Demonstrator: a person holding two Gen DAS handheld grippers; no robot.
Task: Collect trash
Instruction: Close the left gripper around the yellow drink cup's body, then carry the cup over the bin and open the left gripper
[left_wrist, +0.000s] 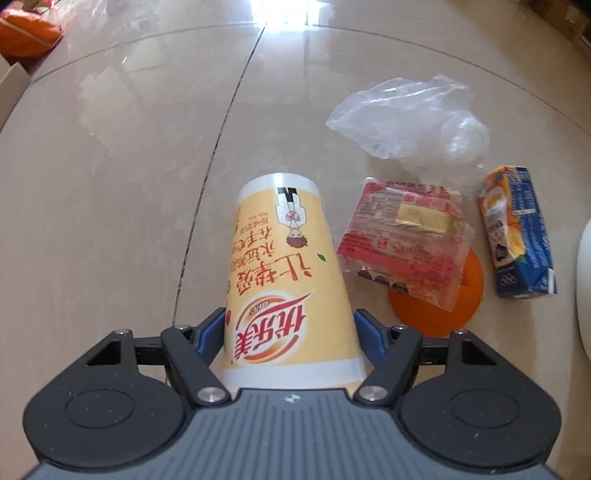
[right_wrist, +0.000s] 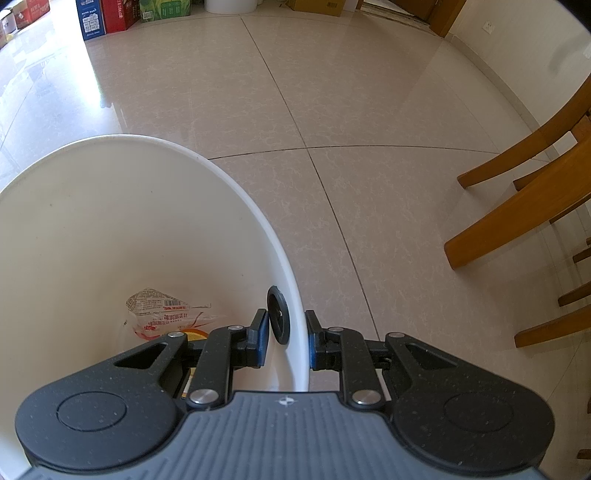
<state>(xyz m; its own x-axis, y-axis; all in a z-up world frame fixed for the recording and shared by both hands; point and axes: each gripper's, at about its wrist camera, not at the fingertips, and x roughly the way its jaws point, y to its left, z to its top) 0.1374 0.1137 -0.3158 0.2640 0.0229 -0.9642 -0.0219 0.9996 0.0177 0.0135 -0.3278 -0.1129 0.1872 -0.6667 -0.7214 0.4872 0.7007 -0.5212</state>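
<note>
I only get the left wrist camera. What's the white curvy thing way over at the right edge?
Observer: It's a big white bucket. The right gripper is clamped on its rim, one finger inside the wall and one outside.
Operator: Is there trash in it already?
Observer: Yes, one crinkled clear wrapper with red print lies at the bottom.
Operator: What's on the bucket's other side?
Observer: Bare tiled floor, then wooden chair legs off to the right.
</note>
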